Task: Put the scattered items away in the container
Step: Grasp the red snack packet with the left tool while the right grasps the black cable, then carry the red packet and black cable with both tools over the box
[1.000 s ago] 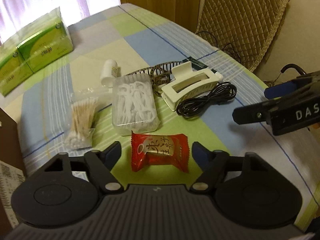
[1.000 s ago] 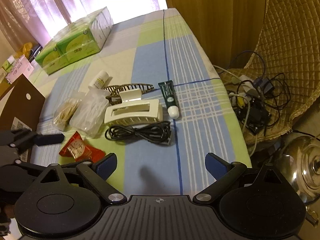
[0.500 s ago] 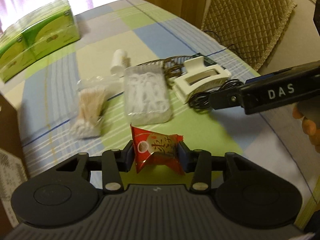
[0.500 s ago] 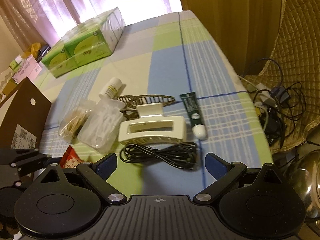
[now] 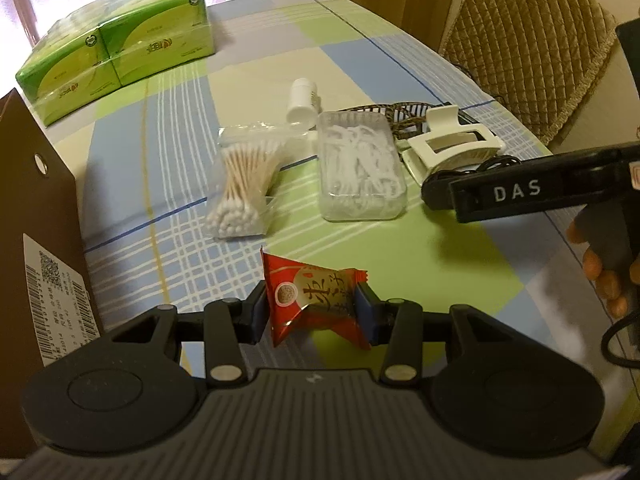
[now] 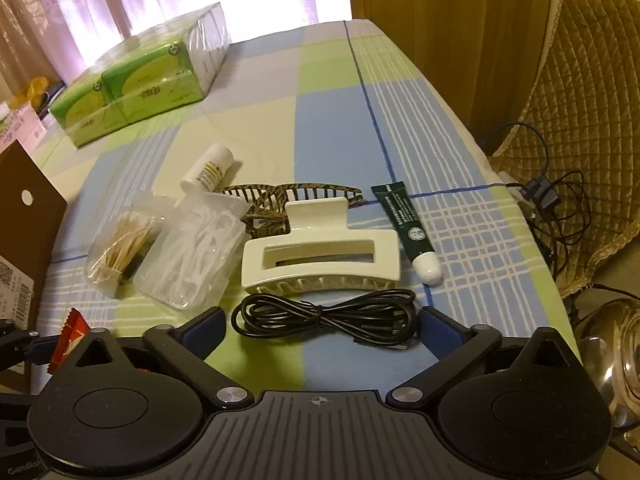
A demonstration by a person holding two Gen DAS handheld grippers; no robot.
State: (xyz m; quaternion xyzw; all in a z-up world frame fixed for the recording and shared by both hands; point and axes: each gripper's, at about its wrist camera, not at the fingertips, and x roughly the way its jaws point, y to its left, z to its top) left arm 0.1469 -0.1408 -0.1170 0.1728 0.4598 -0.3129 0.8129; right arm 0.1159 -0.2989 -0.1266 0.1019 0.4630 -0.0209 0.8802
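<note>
My left gripper (image 5: 315,312) is shut on a red snack packet (image 5: 316,300), held just above the checked tablecloth. The brown cardboard box (image 5: 36,240) stands close at its left. My right gripper (image 6: 320,326) is open, its fingers on either side of a coiled black cable (image 6: 326,316) lying on the cloth. Beyond the cable lie a cream hair claw (image 6: 320,260), a green tube (image 6: 408,224), a patterned hair clip (image 6: 280,196), a clear box of floss picks (image 6: 196,252), a bag of cotton swabs (image 6: 120,252) and a small white bottle (image 6: 208,168).
A green multipack of tissues (image 5: 116,60) sits at the far left of the table. A quilted chair (image 6: 576,120) with tangled cords (image 6: 548,204) stands past the table's right edge. A shiny metal pot (image 6: 616,344) is low on the right.
The left gripper closed on the red packet and lifted it a little. The right gripper moved forward and down until its open fingers flank the black cable.
</note>
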